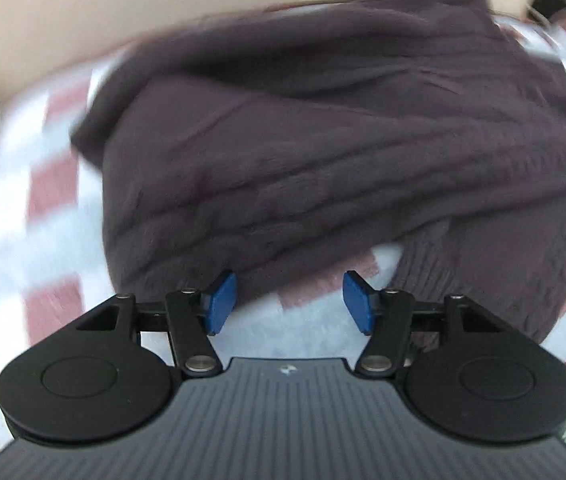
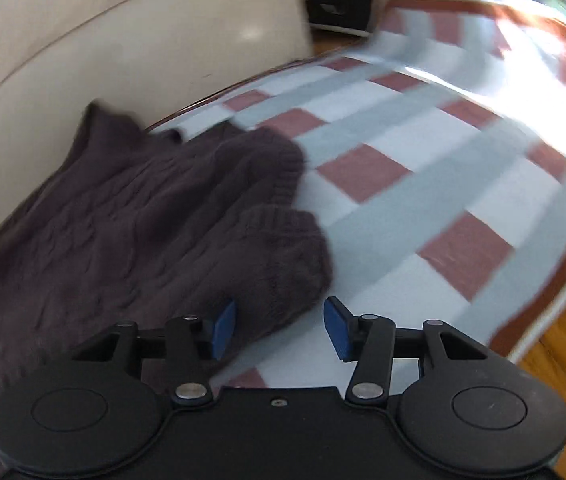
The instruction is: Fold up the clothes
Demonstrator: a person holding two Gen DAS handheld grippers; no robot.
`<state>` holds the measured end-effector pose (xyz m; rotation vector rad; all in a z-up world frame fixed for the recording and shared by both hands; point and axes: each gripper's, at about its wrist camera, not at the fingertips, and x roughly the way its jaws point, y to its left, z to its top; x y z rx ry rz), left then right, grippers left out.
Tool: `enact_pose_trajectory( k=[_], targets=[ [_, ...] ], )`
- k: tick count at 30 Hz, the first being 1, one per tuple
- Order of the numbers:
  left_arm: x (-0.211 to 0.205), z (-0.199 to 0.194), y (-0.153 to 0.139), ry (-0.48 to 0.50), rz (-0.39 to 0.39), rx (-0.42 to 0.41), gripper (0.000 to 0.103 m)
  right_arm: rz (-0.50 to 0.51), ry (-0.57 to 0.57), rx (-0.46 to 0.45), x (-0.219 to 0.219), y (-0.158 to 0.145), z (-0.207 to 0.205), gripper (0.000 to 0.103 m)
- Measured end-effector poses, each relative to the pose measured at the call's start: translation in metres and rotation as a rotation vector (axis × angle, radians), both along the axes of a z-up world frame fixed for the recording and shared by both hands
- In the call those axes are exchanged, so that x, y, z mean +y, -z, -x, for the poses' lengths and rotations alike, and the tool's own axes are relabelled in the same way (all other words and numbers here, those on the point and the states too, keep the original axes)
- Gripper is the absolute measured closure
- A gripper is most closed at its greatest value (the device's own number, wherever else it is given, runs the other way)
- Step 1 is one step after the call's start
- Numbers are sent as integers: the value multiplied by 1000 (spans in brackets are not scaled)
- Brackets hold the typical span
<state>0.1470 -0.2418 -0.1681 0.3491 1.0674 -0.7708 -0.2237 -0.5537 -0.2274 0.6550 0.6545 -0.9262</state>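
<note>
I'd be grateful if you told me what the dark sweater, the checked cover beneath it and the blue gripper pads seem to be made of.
Dark sweater: a thick knit, probably wool or acrylic; cable ridges and ribbed cuffs show, matte.
Checked cover: soft woven or fleecy cloth by its look, matte; blur hides the weave.
Blue gripper pads: smooth moulded plastic or rubber, a slight sheen; which one is unclear.

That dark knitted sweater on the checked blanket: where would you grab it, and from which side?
Probably at the ribbed cuff of the sweater, coming from the bare blanket side. The cuff is a thick, free end lying flat at the garment's edge, so fingers could slide around it. The right gripper hovers open over that end; the left gripper is open too.
</note>
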Motion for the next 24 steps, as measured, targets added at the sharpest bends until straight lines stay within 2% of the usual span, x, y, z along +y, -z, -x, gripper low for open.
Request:
enact_pose_trajectory(
  k=[2,5,7,8,13,14,16,19,20,21,22,23,24],
  targets=[
    [9,-7,-6,-16,103,59,46,-52,-36,-50,3,5,-2,49],
    [8,-3,-16,49,227,120,45,-107,-89,-54,7,12,-6,48],
    [-1,8,-16,124,246,138,45,-143,-122,-43,9,12,-6,48],
    [-6,14,-15,159,251,143,45,-174,-137,-55,10,12,-5,48],
    [-29,41,-5,266,169,64,44,-366,-263,-155,29,17,-15,46],
    [-32,43,-2,273,157,63,44,-364,-283,-157,36,18,-22,42],
    [-33,44,0,274,139,54,44,-290,-280,-147,48,16,-38,31],
    [-34,43,4,266,120,40,44,-175,-257,-62,57,14,-67,28],
    [-32,40,4,254,122,46,44,-122,-279,4,61,12,-80,37],
    [-29,37,4,242,130,53,44,-59,-308,71,67,12,-91,55],
    [-28,35,4,231,140,58,44,-15,-329,108,72,11,-97,82],
    [-26,33,4,219,150,63,44,-4,-335,95,75,6,-97,89],
    [-24,32,2,210,160,65,44,6,-341,81,78,0,-95,90]
  ],
)
